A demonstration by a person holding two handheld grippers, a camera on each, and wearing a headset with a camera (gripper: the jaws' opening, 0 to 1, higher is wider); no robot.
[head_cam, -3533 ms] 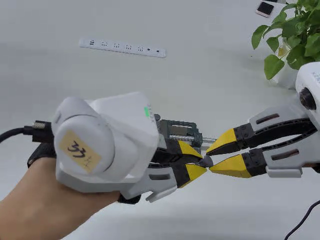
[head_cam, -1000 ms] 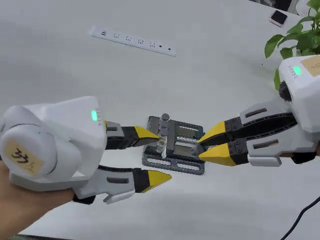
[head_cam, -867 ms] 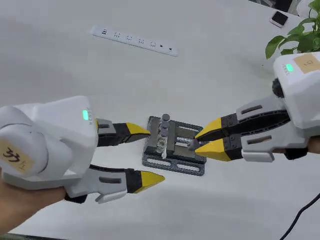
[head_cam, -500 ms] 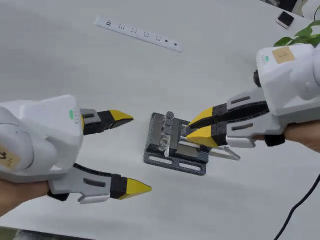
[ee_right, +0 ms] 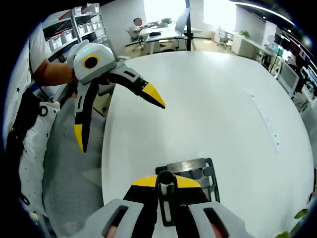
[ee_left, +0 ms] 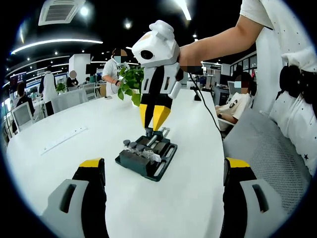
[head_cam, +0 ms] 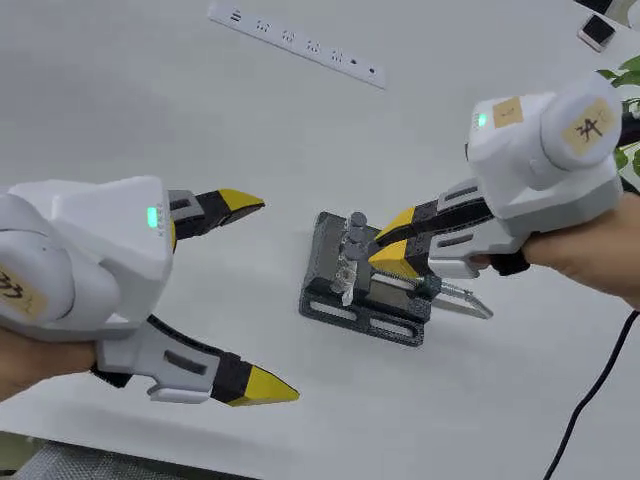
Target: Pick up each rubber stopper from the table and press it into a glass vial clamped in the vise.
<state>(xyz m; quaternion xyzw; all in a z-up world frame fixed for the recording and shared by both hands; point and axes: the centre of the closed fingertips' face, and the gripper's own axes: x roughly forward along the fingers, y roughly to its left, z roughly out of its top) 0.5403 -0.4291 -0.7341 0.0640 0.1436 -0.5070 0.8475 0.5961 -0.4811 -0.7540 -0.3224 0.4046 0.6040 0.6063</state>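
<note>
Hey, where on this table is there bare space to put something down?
Widest: the bare table between the power strip and the vise. Also free in front of the vise. Crowded: over the vise, where the right gripper holds a rubber stopper.

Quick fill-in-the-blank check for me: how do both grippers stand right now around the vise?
1. The left gripper has its jaws spread wide ____, with nothing between them.
2. The right gripper is ____ on a small dark round rubber stopper.
3. The dark grey metal vise lies closer to the tips of the ____ gripper.

Missing words: open; shut; right
</note>
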